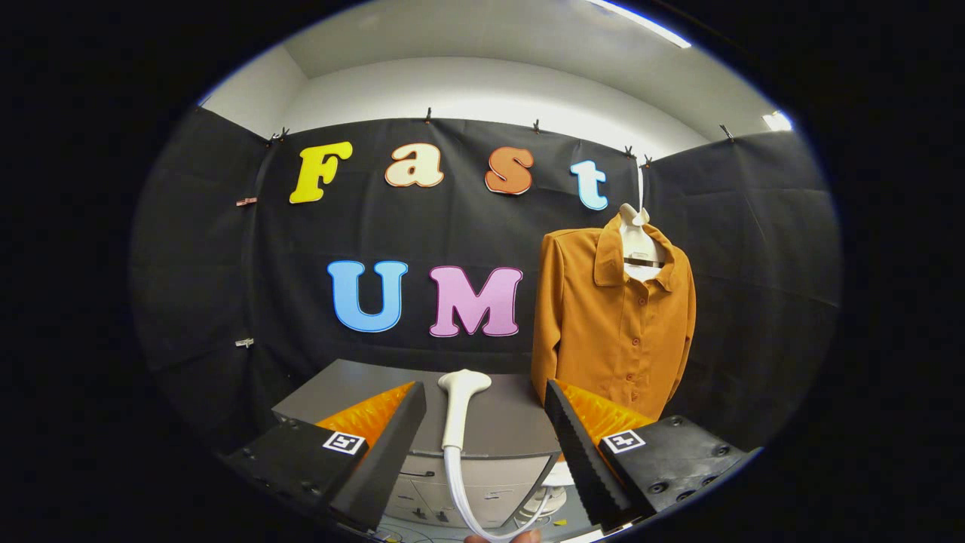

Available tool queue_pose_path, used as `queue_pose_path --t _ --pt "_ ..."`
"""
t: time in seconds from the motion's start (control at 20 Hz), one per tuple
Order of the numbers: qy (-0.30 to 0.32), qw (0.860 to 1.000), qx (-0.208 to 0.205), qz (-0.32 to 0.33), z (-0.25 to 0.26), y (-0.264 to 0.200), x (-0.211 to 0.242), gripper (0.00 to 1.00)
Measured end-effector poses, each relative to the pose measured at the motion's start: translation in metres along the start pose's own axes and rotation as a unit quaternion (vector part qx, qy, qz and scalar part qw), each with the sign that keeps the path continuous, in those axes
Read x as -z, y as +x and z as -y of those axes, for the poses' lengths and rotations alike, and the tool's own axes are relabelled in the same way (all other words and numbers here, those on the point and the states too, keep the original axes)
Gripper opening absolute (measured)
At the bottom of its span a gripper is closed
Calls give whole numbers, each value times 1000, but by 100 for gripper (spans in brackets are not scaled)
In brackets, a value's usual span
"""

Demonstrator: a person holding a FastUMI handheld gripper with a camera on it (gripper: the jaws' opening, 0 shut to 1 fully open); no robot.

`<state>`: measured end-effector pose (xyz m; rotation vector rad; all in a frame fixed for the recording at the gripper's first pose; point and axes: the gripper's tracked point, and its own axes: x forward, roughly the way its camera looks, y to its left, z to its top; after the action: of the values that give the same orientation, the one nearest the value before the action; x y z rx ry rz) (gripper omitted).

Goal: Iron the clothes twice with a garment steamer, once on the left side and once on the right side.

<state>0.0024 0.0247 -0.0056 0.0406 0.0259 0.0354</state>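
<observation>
Gripper view shows the tongs (482,434) spread wide and released, with the white steamer head (460,407) standing upright between them, untouched by either finger. The orange shirt (614,324) hangs on its hanger beyond the desk (505,422), ahead and to the right of the tongs, so I judge closing on the handle comes first

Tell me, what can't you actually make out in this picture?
- Steamer head, gripper view: stands between the open claw fingers; whether either finger touches it is unclear.
- Its hose: lower end cut off by the picture's edge.
- Orange shirt: hem hidden behind a claw finger.
- Grey cabinet: front partly hidden by the fingers.
</observation>
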Motion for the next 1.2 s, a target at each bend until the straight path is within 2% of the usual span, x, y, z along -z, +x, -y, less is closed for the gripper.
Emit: queue_pose_path --t 0.4,0.75,0.9,1.0,1.2 --pt "-2 999 13 -33 -2 10 19 98" --pt "6 997 -2 -83 -19 31 55 98" --pt "13 994 -11 -107 -29 49 65 98" --pt "-5 993 -9 -122 -31 66 71 98" --pt "-11 985 -5 -171 -35 102 105 98"
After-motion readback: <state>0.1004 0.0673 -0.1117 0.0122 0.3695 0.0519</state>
